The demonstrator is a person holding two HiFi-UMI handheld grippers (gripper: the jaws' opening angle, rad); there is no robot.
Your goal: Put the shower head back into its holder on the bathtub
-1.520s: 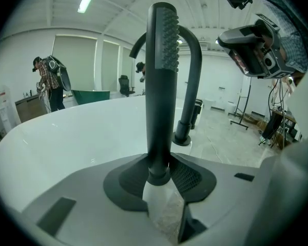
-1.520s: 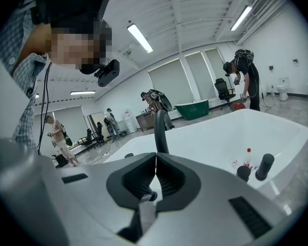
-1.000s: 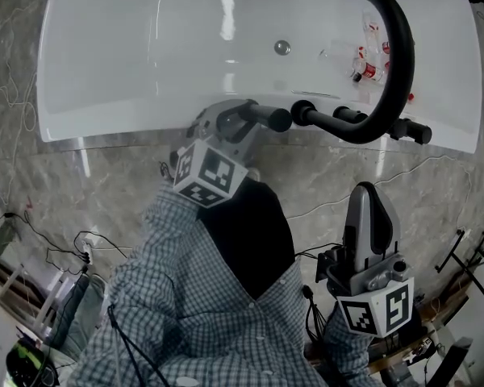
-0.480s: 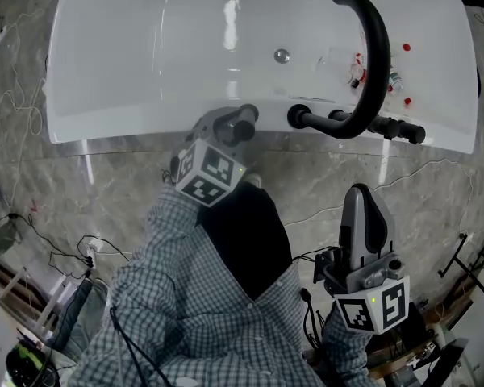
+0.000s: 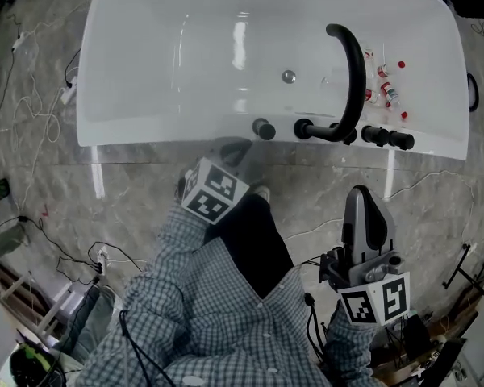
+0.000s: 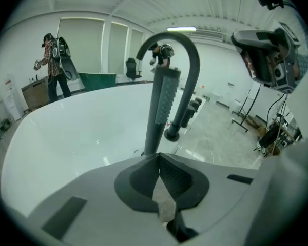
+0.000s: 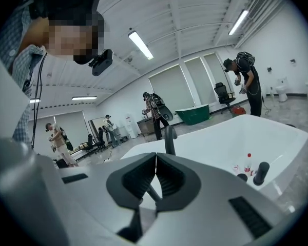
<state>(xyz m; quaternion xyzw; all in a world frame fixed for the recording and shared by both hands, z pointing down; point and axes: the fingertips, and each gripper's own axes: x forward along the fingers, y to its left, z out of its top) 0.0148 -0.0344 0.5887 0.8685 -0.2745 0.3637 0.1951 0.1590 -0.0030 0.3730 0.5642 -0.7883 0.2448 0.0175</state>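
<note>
The shower head (image 5: 264,128) stands upright in its holder on the near rim of the white bathtub (image 5: 145,71). In the left gripper view its grey ribbed handle (image 6: 161,104) rises just past my jaws, in front of the black arched faucet (image 6: 189,50). My left gripper (image 5: 235,148) hangs short of the rim, just on my side of the shower head, shut with nothing between its jaws (image 6: 158,158). My right gripper (image 5: 360,193) is held over the floor well back from the tub, shut and empty (image 7: 155,155).
The arched faucet (image 5: 351,75) and two black knobs (image 5: 390,138) stand on the rim to the right of the shower head. Small red-capped bottles (image 5: 387,83) and a drain (image 5: 288,76) lie inside the tub. Cables (image 5: 81,248) run over the marble floor. People stand far off.
My left gripper held the shower head's handle lying across the rim, then let go and drew back and up with its jaws closed. The handle now stands in the holder. My right gripper rose a little.
</note>
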